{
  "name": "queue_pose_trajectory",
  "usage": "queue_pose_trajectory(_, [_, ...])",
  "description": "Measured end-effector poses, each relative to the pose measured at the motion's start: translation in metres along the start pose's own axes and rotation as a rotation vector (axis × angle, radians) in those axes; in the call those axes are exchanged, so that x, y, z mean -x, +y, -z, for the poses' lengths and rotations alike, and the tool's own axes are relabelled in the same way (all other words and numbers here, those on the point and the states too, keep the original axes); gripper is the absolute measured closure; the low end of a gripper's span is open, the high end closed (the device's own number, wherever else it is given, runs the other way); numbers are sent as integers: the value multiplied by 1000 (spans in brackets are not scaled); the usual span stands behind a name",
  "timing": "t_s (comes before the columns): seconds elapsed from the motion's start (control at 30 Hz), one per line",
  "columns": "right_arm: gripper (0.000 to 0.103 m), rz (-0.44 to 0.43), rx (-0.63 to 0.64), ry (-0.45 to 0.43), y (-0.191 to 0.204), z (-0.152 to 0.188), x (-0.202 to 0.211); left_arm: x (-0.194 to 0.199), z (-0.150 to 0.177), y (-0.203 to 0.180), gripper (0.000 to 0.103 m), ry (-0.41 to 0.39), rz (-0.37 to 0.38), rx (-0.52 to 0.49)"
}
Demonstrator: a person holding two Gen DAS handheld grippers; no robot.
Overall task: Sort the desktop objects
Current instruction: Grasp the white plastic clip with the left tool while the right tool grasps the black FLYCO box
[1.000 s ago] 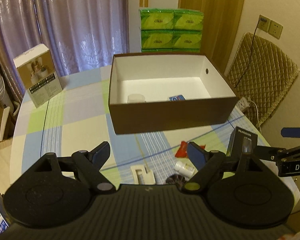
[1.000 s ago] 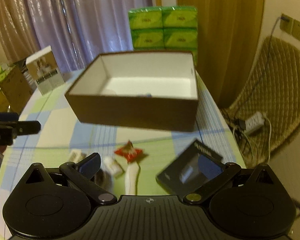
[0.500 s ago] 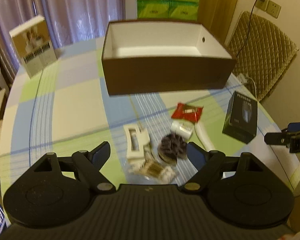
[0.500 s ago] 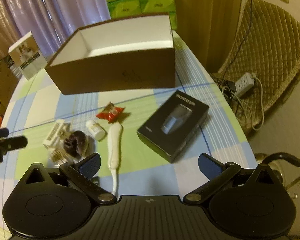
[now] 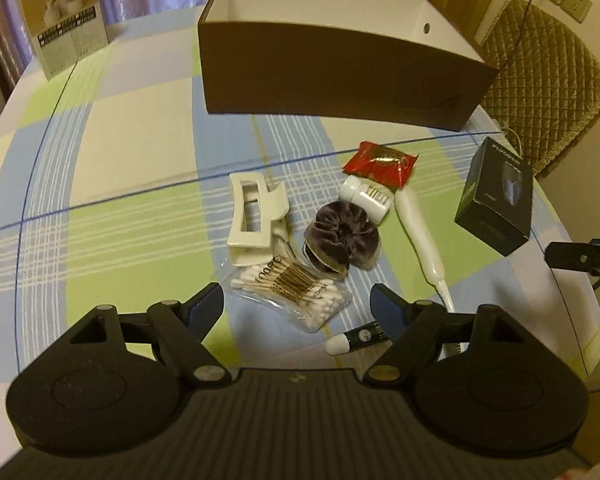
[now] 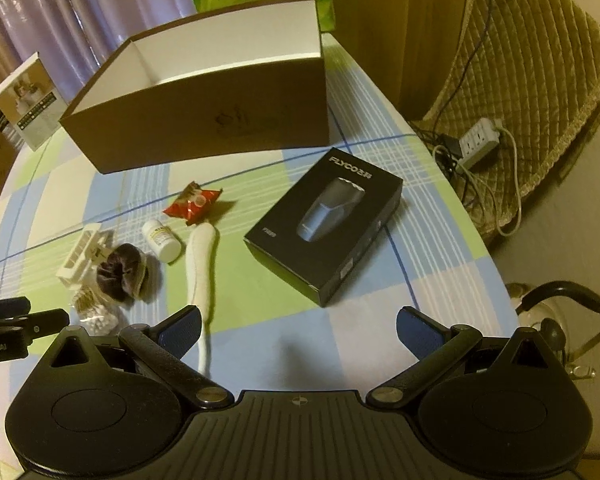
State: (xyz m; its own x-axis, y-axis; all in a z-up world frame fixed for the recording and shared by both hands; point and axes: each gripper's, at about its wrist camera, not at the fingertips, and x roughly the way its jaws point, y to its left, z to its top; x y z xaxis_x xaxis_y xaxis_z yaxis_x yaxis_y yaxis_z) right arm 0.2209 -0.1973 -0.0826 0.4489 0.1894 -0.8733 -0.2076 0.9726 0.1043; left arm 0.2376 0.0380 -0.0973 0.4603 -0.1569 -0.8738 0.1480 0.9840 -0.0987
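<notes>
Currently, status by item, left to right:

left gripper: held empty above the near clutter, jaws spread wide; cotton swab bag is framed between the fingers.
hair clip: white, laid flat, touching the swab bag's far edge.
scrunchie: dark velvet, piled against a round object that cannot be identified.
pill bottle: white, on its side, touching the red snack packet.
white handle: long and tapered; its thin end is cut off behind the right gripper's left finger.
black pen-like stick: partly hidden by the left gripper's right finger.
shaver box: black, flat on the checked tablecloth, well apart from the small items.
right gripper: empty, jaws wide apart, lined up short of the shaver box.
brown box: open-topped, set behind all items; judged the sorting target.
step advice: swab bag is best pinched across its narrow width, clear of the clip; shaver box is best squeezed across its short sides, since the jaws look barely wide enough.
unclear: brown box floor is hidden by its front wall in both views, so contents cannot be told.
</notes>
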Motion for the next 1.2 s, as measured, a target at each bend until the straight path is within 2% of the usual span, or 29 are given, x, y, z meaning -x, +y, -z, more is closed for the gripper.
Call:
queue_pose_trajectory(0.13, [2, 10, -15, 2, -7, -2, -4, -5, -5, 4, 27, -7, -8, 8])
queue_pose_trajectory(0.43, [2, 24, -42, -12, -19, -17, -16, -26, -32, 19, 34, -17, -48, -12])
queue_pose_trajectory(0.5, [2, 25, -48, -17, -20, -21, -19, -34, -37, 21, 40, -7, -53, -24])
queue_pose_trajectory(0.67, [2, 29, -62, -15, -22, -29, -28, -55, -46, 20, 44, 17, -47, -61])
queue_pose_trajectory(0.9, [2, 36, -91, -16, -26, -35, -36, -80, -55, 23, 64, 58, -16, -73])
queue_pose_trajectory(1.2, [2, 35, -117, -14, -20, -48, -51, -70, -68, 42, 66, 16, -6, -31])
